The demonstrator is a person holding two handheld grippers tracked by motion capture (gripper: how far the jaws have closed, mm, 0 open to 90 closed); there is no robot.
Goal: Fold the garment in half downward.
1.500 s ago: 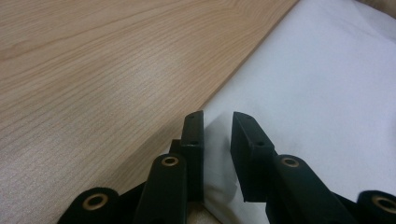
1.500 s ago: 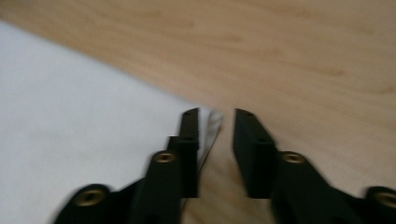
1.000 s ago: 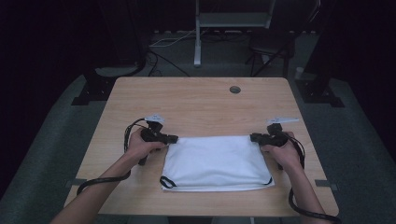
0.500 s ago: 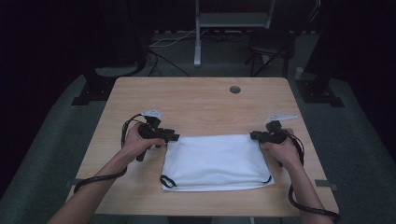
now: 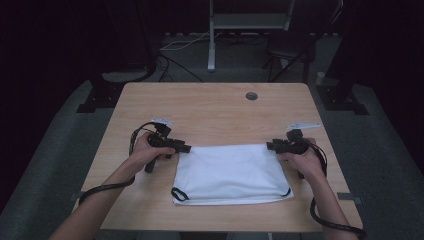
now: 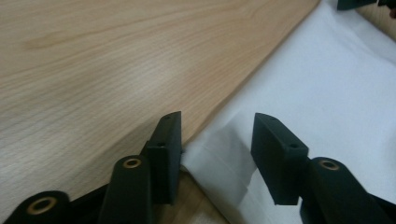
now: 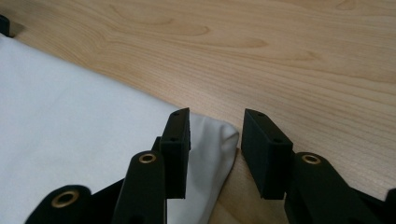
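A white cloth bag [image 5: 231, 172] with black cord at its near corners is laid flat on the near half of the wooden counter [image 5: 210, 107], between the two hands. The left claw [image 5: 185, 148] is held at the bag's far left corner and the right claw [image 5: 271, 146] at its far right corner. In the left gripper view the jaws are seen spread, with the corner of the bag [image 6: 233, 154] lying between them but not pressed; these jaws have just been closing a little after opening. In the right gripper view the jaws are likewise spread around the rounded corner of the bag [image 7: 212, 140], no pinch being made; they have just been opening.

The step in hand is judged to be a release of the two far corners, with the bag laid out flat. For the next move, both claws would need to be drawn back clear of the fabric without dragging it, or re-gripped if a further fold is intended.
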